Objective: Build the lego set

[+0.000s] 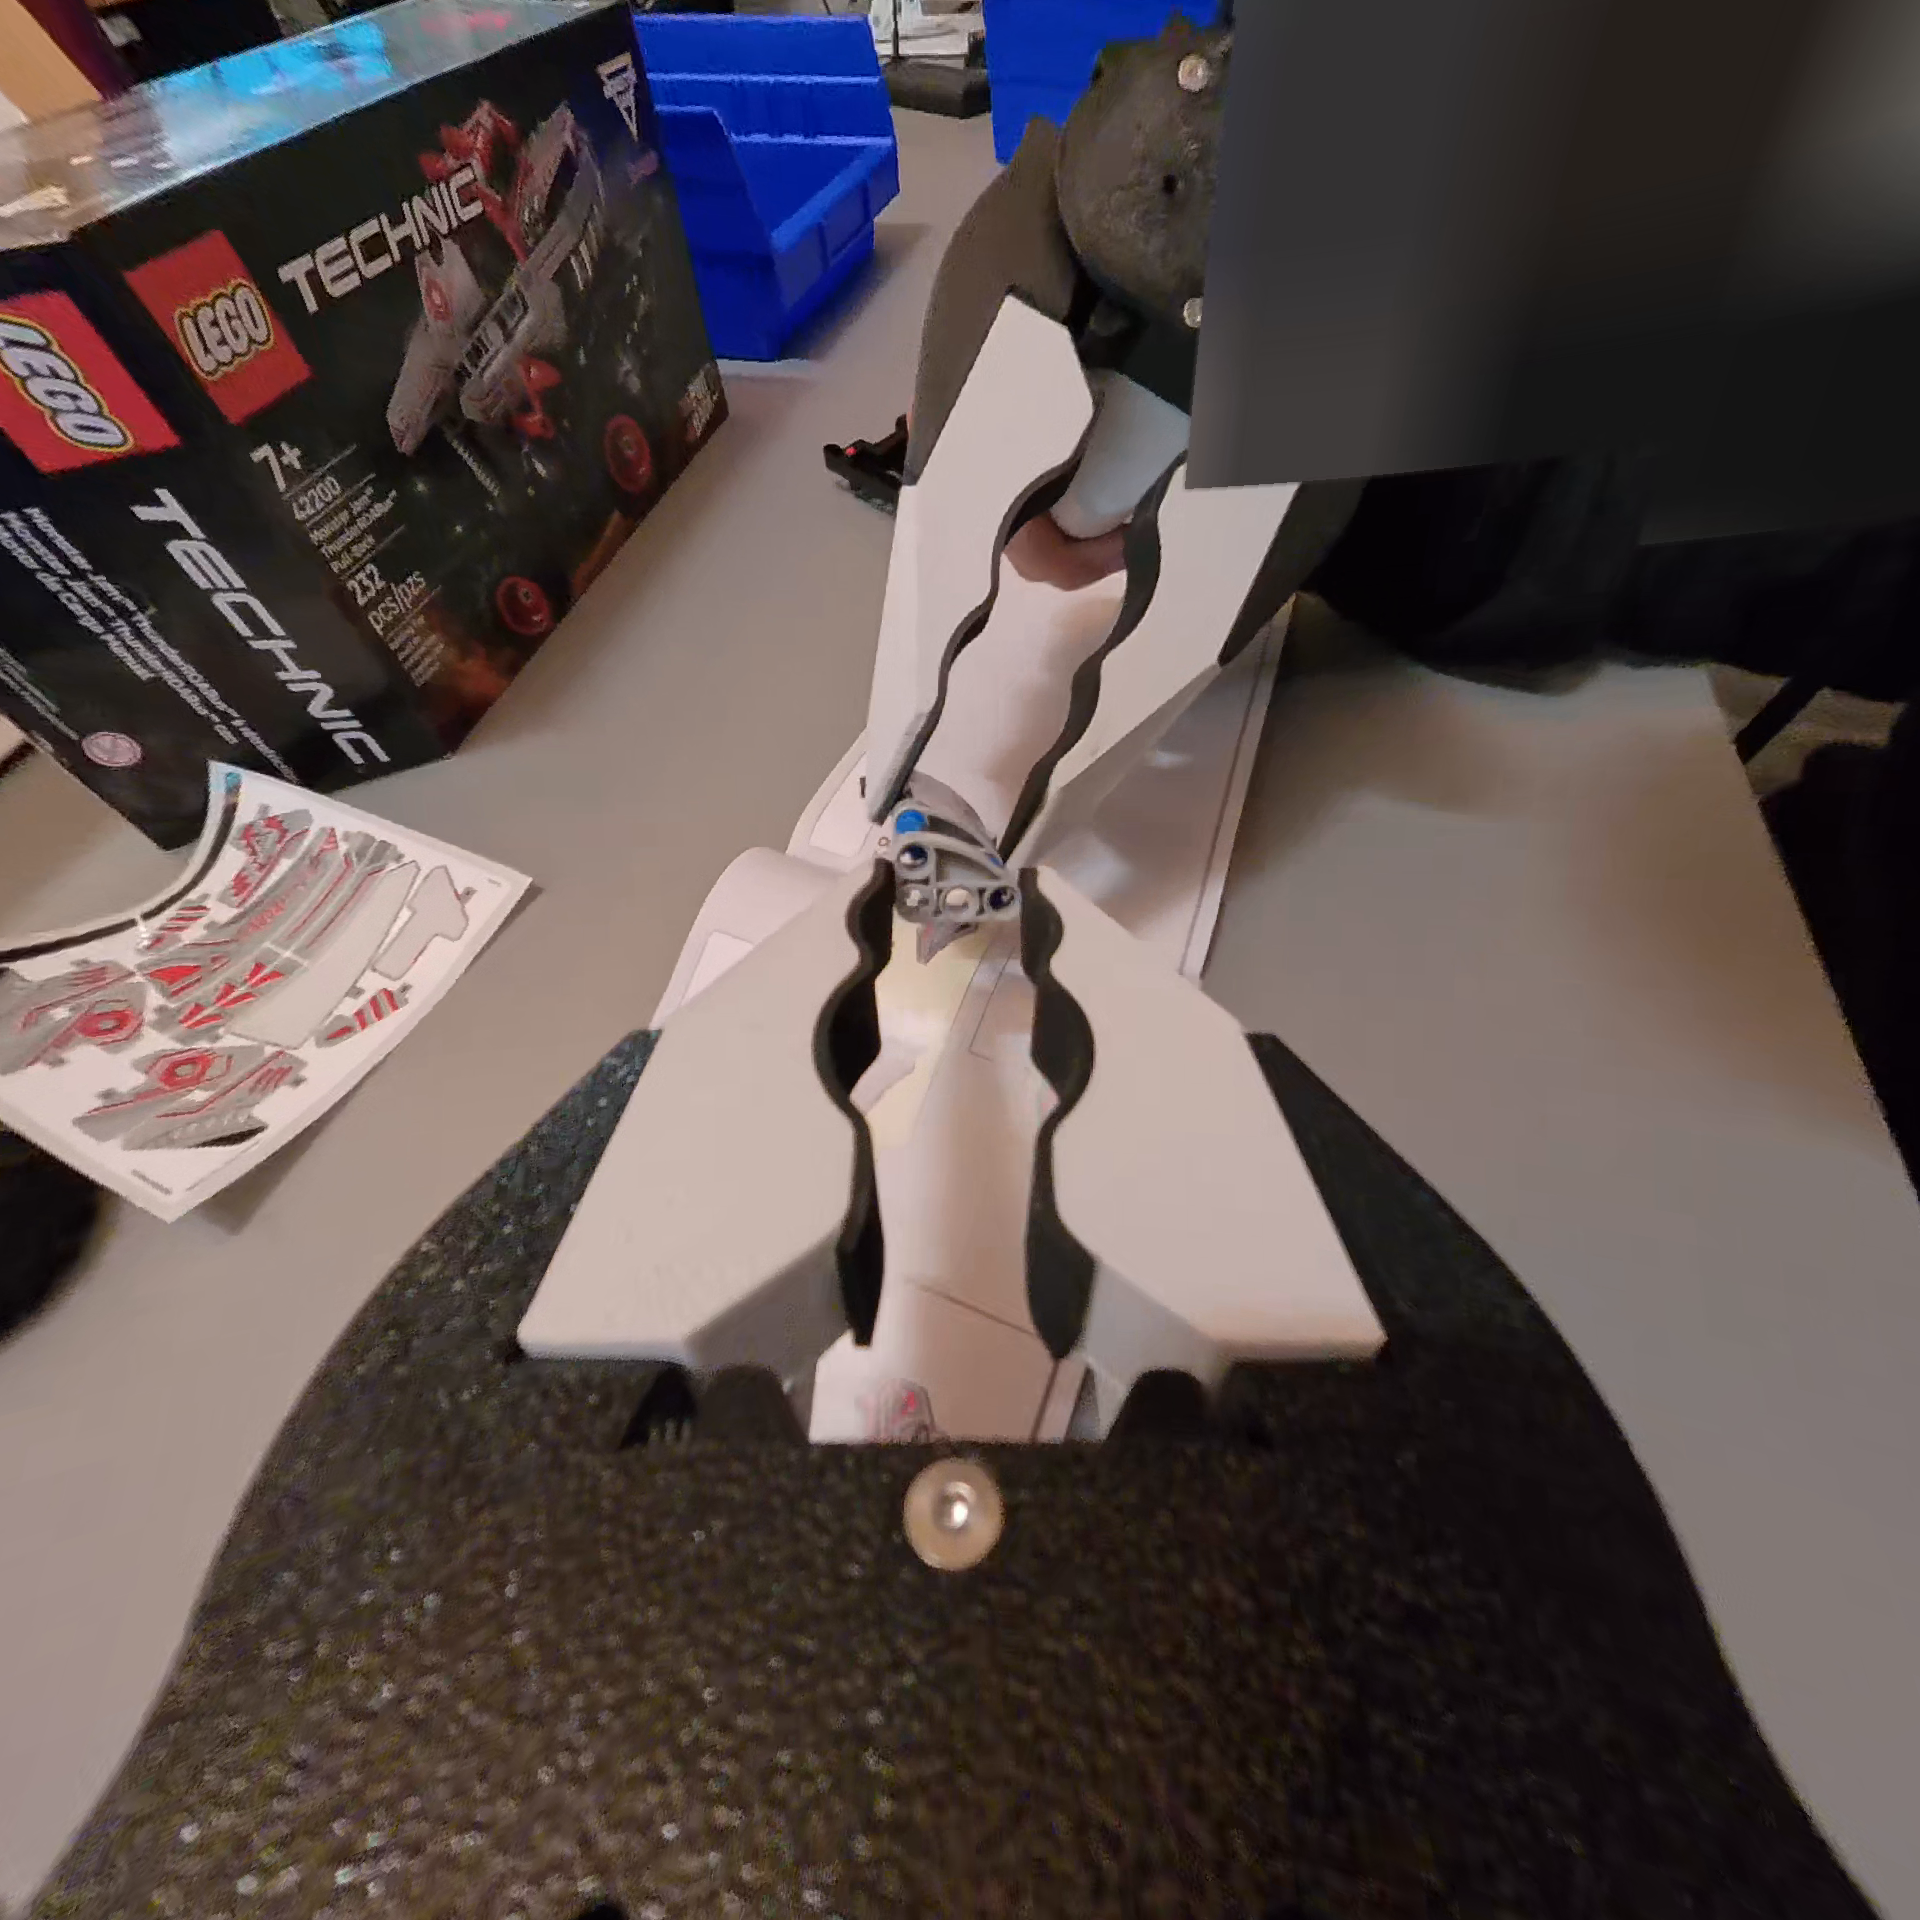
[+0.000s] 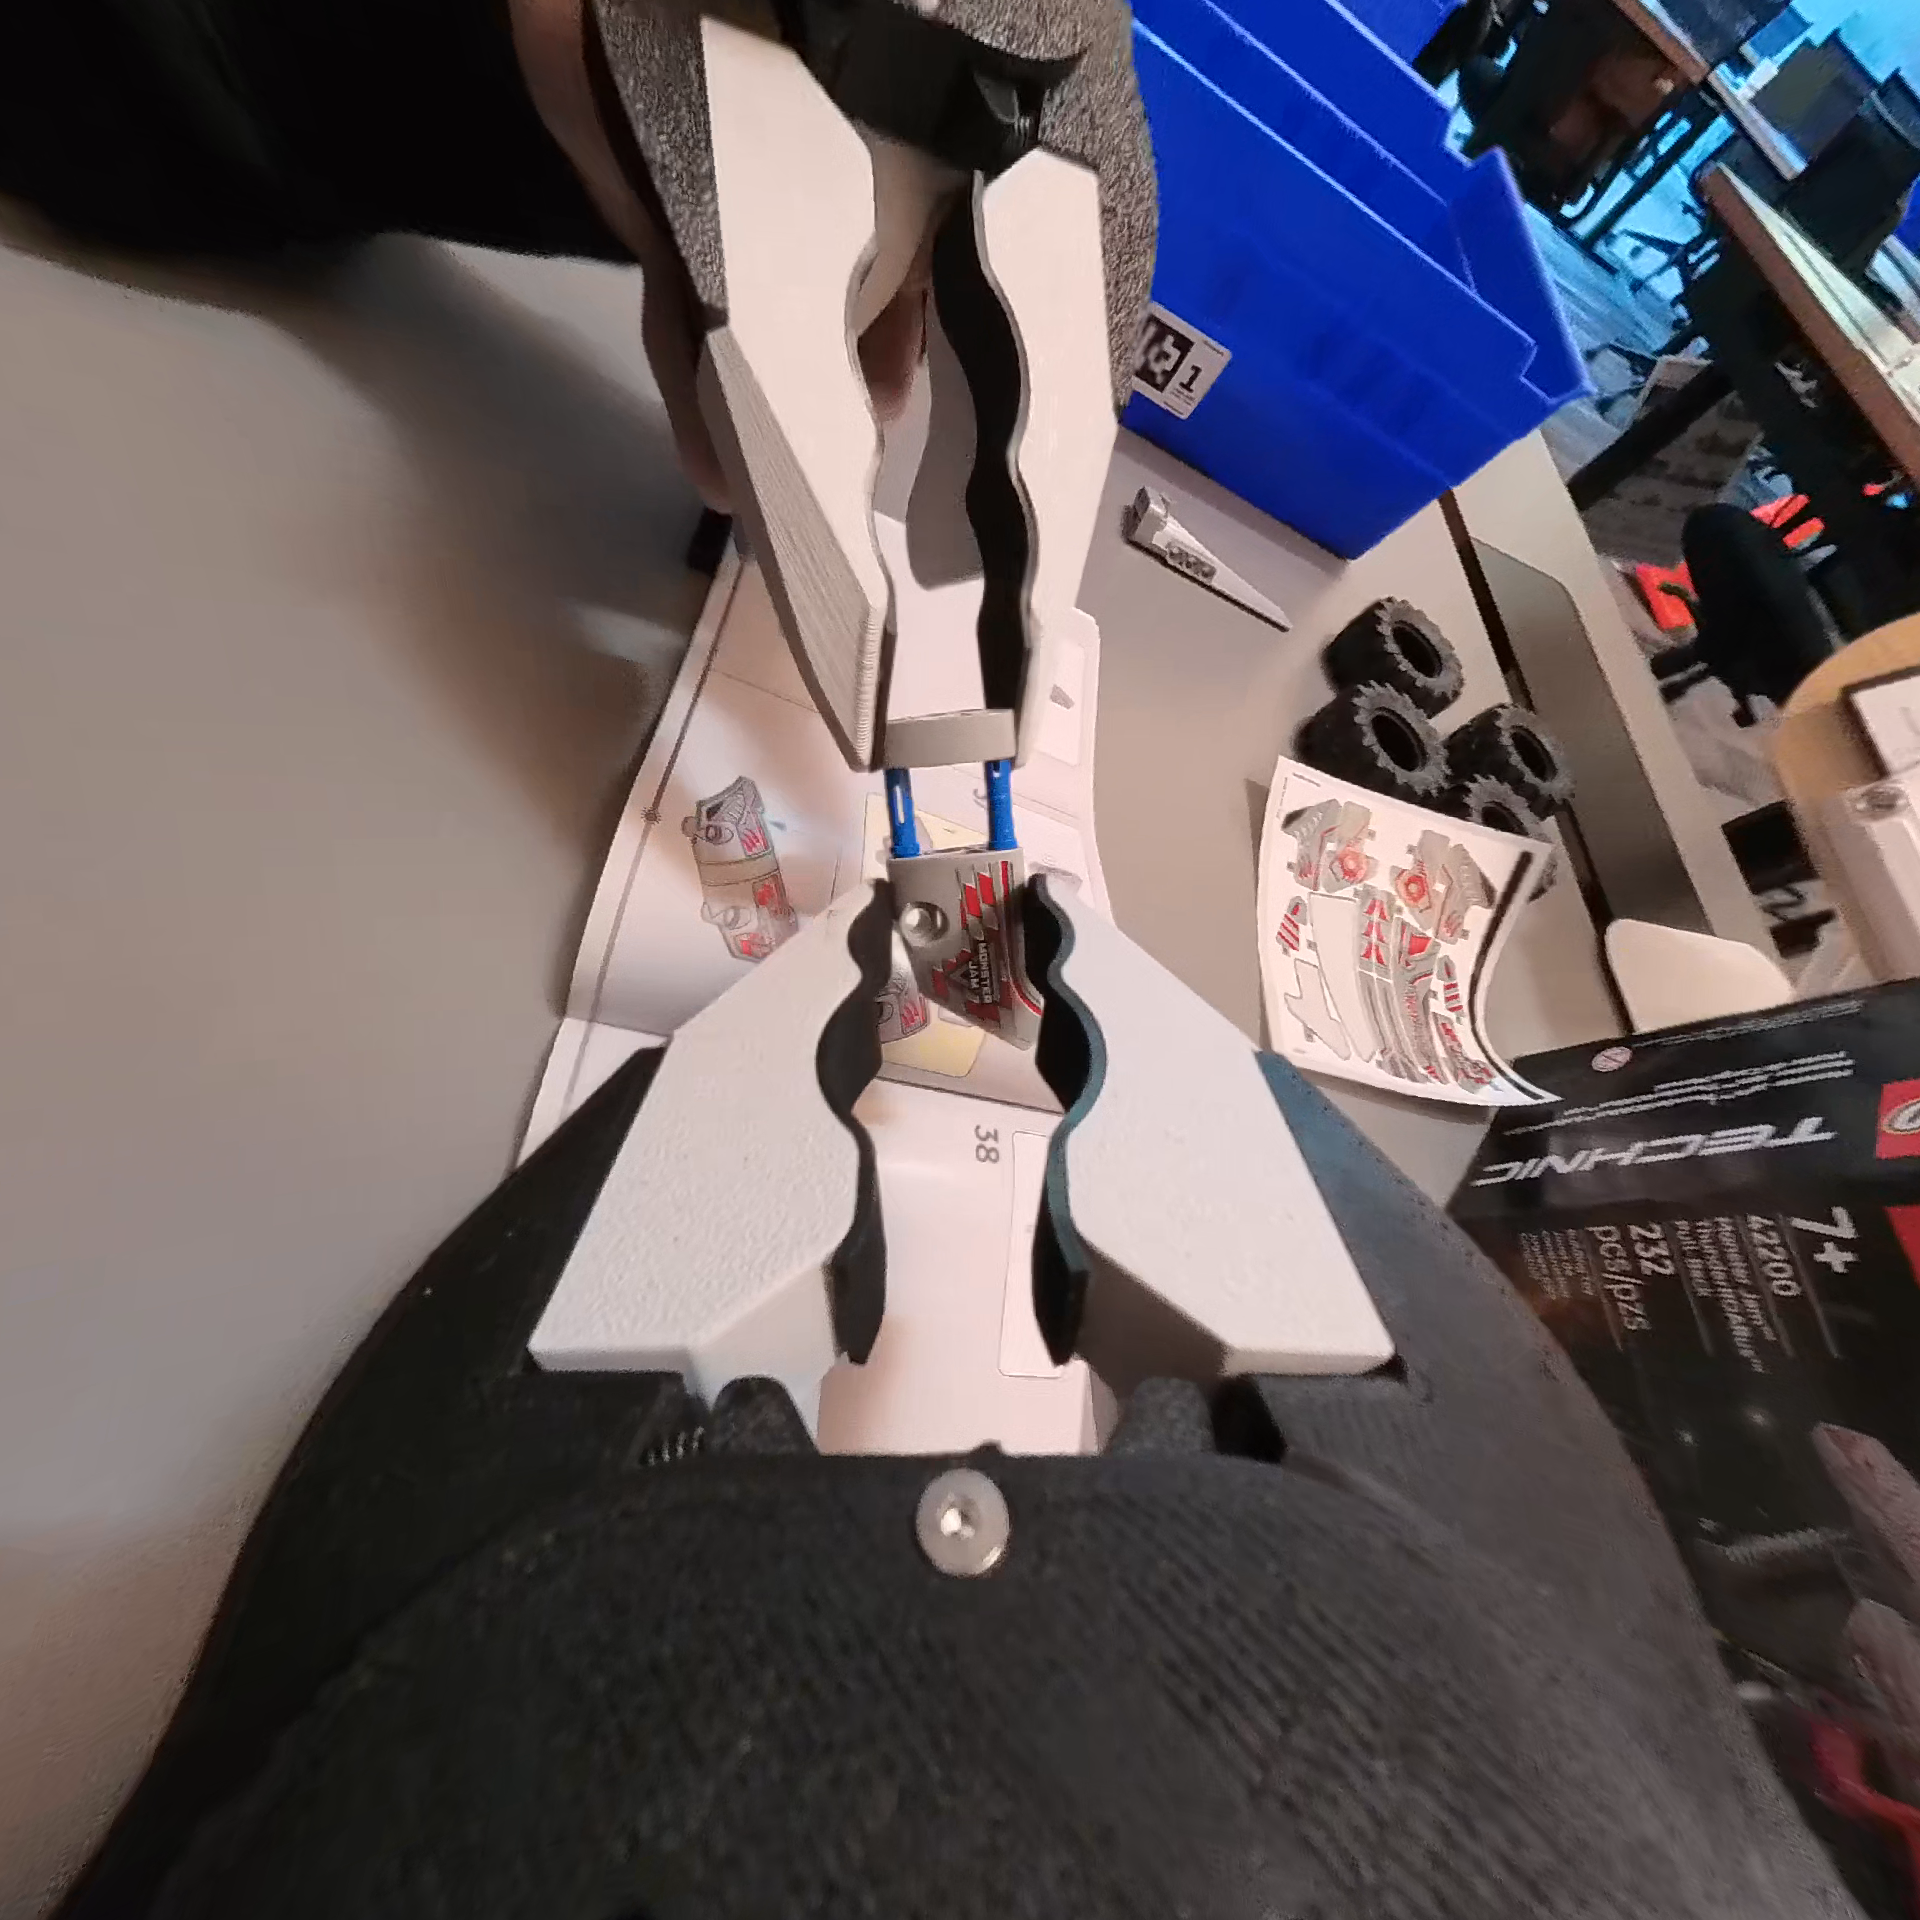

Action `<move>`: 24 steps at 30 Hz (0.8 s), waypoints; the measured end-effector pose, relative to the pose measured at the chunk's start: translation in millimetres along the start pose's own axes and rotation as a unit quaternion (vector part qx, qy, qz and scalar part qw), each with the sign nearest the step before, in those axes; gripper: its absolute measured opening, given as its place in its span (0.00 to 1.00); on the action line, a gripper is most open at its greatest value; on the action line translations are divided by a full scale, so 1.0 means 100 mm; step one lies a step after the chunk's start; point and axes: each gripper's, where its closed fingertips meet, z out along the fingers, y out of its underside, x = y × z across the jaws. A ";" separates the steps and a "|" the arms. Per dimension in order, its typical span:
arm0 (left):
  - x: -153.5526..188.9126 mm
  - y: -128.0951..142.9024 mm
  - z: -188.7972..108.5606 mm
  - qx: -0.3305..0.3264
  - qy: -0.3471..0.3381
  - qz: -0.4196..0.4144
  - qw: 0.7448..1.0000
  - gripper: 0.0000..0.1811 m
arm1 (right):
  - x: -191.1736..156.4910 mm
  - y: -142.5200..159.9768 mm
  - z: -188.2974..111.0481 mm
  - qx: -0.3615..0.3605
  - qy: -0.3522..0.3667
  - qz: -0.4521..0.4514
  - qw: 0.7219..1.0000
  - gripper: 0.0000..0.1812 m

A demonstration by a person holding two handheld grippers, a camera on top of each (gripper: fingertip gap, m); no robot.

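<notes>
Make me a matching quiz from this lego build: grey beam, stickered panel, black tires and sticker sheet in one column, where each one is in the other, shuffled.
Things:
1. grey beam
2. stickered panel
3. black tires
4. sticker sheet

Places:
A. lying flat beside the set box
B. clamped in the right hand-held gripper
C. heaped just beyond the sticker sheet
D. clamped in the left hand-held gripper

Pairs: 1-D, 2-B, 3-C, 4-A.
</notes>
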 end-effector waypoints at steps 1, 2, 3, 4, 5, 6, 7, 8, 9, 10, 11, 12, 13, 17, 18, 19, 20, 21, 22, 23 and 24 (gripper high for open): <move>-0.01 0.01 0.00 -0.004 -0.002 -0.005 1.000 0.12 | 0.00 0.01 0.01 -0.012 0.008 -0.011 1.000 0.13; -0.02 0.03 0.00 -0.007 -0.004 -0.021 1.000 0.12 | 0.01 0.01 0.01 -0.022 0.017 -0.020 0.999 0.13; -0.04 0.03 0.01 -0.007 -0.004 -0.036 0.999 0.12 | 0.02 0.02 0.01 -0.028 0.023 -0.028 0.999 0.13; -0.05 0.03 0.01 -0.003 -0.003 -0.042 0.999 0.11 | 0.03 0.01 0.00 -0.028 0.026 -0.031 0.999 0.13; -0.05 0.03 0.01 0.001 -0.003 -0.041 0.999 0.12 | 0.03 0.00 -0.01 -0.025 0.029 -0.034 0.999 0.13; -0.05 0.02 0.00 0.006 -0.004 -0.036 0.999 0.12 | 0.04 -0.01 -0.02 -0.021 0.031 -0.036 0.999 0.13; -0.05 0.02 0.00 0.009 -0.004 -0.031 0.999 0.12 | 0.04 -0.02 -0.02 -0.021 0.033 -0.038 0.999 0.13; -0.06 0.01 0.00 0.011 -0.007 -0.028 1.000 0.12 | 0.05 -0.02 -0.02 -0.024 0.037 -0.043 0.998 0.13; -0.07 0.01 0.00 0.013 -0.012 -0.026 0.999 0.12 | 0.06 -0.02 -0.02 -0.027 0.045 -0.049 0.997 0.13; -0.09 0.00 0.00 0.016 -0.018 -0.026 0.999 0.12 | 0.08 -0.01 -0.01 -0.028 0.053 -0.050 0.997 0.13; -0.10 -0.01 0.00 0.021 -0.020 -0.031 0.999 0.12 | 0.10 0.00 0.00 -0.028 0.060 -0.048 0.997 0.13; -0.11 -0.01 0.00 0.024 -0.019 -0.044 0.999 0.12 | 0.11 0.01 0.00 -0.030 0.065 -0.052 0.996 0.13; -0.11 0.01 0.01 0.019 -0.015 -0.058 0.998 0.12 | 0.12 0.06 0.00 -0.039 0.066 -0.060 0.995 0.13; -0.06 0.27 0.04 -0.053 0.008 -0.059 0.997 0.12 | 0.12 0.20 -0.04 -0.065 0.057 -0.080 0.993 0.13; -0.02 0.34 0.04 -0.073 0.020 -0.056 0.996 0.12 | 0.14 0.20 -0.04 -0.067 0.066 -0.089 0.992 0.13; 0.01 0.40 0.05 -0.091 0.026 -0.050 0.994 0.12 | 0.14 0.20 -0.04 -0.072 0.069 -0.097 0.990 0.13; 0.01 0.46 0.05 -0.108 0.024 -0.044 0.993 0.12 | 0.12 0.20 -0.02 -0.076 0.066 -0.102 0.990 0.13; -0.01 0.51 0.06 -0.123 0.017 -0.038 0.992 0.12 | 0.10 0.20 0.00 -0.077 0.066 -0.104 0.989 0.13; -0.03 0.55 0.07 -0.134 0.009 -0.037 0.990 0.13 | 0.09 0.20 0.02 -0.079 0.063 -0.105 0.989 0.13; -0.04 0.57 0.09 -0.142 0.003 -0.040 0.989 0.14 | 0.07 0.22 0.05 -0.082 0.059 -0.105 0.989 0.13; -0.04 0.58 0.10 -0.145 -0.001 -0.047 0.988 0.14 | 0.06 0.23 0.06 -0.085 0.059 -0.106 0.989 0.13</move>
